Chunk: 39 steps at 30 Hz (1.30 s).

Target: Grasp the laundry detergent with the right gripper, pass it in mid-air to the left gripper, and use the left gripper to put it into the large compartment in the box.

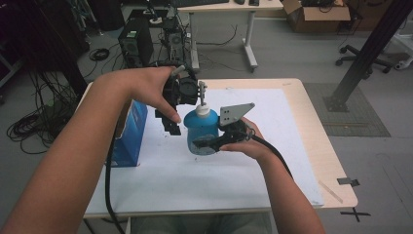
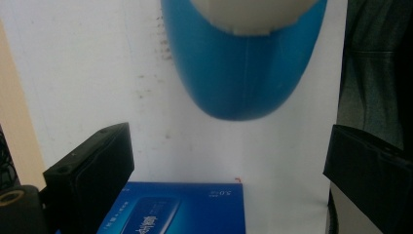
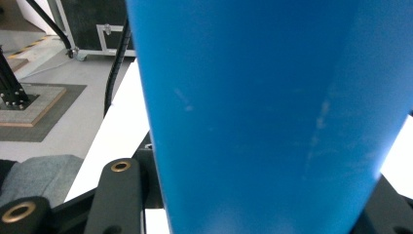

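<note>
Right hand-held gripper (image 1: 207, 143) clamped on blue bottle (image 1: 202, 131), jaws on either side of its lower body. Bottle upright over white sheet (image 1: 272, 146), roughly mid-surface, slightly toward far edge; lifted or resting, cannot tell. Left hand-held gripper (image 1: 187, 90) above bottle, beside pump head (image 1: 201, 93), jaws spread wide, nothing between pads. Blue box (image 1: 129, 134) at left edge of surface (image 1: 326, 146), just beside sheet, apart from bottle. Cable (image 1: 109, 190) hanging from left hand-held gripper toward near edge.
</note>
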{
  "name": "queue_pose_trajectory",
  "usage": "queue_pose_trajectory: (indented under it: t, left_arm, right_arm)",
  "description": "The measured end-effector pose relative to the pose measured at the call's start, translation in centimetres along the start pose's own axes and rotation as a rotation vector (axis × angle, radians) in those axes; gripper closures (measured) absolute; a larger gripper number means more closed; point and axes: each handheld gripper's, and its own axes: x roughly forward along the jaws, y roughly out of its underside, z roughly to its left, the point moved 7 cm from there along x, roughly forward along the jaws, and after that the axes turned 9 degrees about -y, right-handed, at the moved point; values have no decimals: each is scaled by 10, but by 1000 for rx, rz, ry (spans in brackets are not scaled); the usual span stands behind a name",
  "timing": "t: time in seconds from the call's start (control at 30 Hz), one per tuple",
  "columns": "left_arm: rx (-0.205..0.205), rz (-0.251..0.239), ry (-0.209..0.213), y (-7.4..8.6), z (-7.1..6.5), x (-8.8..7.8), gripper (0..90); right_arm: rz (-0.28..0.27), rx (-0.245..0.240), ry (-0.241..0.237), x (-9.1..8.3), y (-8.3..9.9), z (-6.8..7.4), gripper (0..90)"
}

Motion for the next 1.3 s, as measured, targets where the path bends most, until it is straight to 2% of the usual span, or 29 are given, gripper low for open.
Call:
queue_pose_trajectory:
  t: [0.77, 1.3]
  left_arm:
    - [-14, 11, -9, -11, -1, 4, 45]
    - [-19, 15, -30, -18, -3, 8, 44]
  right_arm:
    - [-27, -21, -11, 18, -5, 3, 456]
    - [-33, -37, -11, 24, -11, 3, 456]
